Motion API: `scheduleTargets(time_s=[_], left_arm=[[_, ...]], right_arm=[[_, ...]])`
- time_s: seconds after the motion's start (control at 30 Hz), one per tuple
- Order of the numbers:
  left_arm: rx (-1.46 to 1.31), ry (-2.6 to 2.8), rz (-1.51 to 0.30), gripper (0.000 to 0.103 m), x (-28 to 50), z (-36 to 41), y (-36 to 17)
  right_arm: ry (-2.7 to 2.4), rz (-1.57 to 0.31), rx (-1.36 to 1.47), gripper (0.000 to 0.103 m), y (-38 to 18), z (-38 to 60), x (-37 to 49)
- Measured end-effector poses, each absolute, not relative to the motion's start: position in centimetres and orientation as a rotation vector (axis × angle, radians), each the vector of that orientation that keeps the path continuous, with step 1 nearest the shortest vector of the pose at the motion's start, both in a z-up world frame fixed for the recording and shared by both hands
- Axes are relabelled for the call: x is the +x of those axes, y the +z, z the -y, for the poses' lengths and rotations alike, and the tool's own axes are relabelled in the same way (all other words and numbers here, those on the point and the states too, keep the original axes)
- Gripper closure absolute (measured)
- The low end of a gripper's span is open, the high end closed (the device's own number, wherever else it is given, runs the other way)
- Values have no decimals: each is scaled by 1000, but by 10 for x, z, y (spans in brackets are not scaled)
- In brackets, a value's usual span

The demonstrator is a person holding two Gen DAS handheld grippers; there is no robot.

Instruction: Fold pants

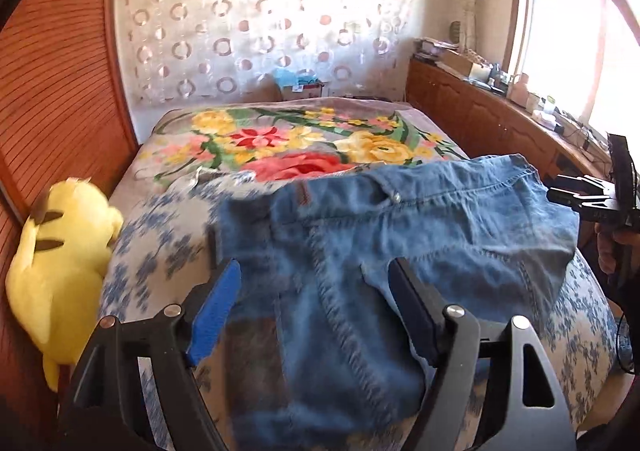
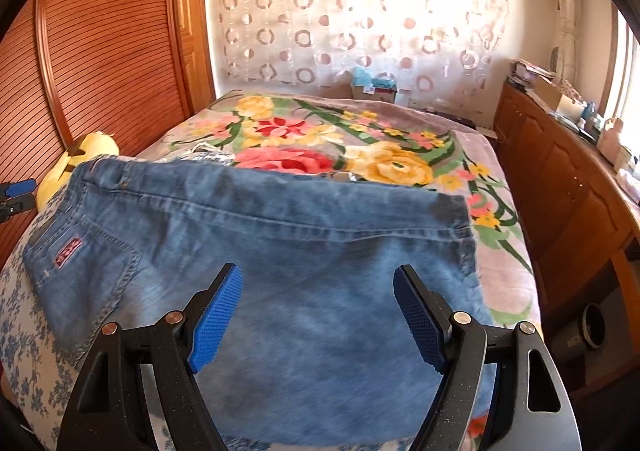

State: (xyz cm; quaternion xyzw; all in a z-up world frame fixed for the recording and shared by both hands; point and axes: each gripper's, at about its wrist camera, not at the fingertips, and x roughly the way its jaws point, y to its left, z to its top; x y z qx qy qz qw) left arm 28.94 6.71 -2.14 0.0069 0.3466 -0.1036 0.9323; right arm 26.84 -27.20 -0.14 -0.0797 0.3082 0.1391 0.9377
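Blue denim jeans [image 2: 256, 251] lie folded across the near end of a bed [image 2: 496, 291] covered by a floral blanket [image 2: 360, 139], a red back-pocket label unreadable. The left tool [image 1: 314, 291] and right tool [image 2: 318, 297] hover above the denim, jaws spread wide, gripping nothing. A yellow plush toy [image 1: 56, 271] sits at the bed's left edge.

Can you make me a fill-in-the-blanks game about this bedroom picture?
1. The jeans lying on the bed are ____ in colour.
2. The plush toy beside the bed is ____.
3. The blanket is printed with big ____.
4. The left gripper and right gripper both have ____ jaws.

Missing words: blue; yellow; flowers; open
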Motion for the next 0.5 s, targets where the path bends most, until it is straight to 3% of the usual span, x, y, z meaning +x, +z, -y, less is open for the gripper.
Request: scheduleTargets(time_s=[0.5], left_arm=[[59, -230, -759, 26, 364, -30, -34]], right_arm=[[176, -653, -155, 23, -10, 295, 346]])
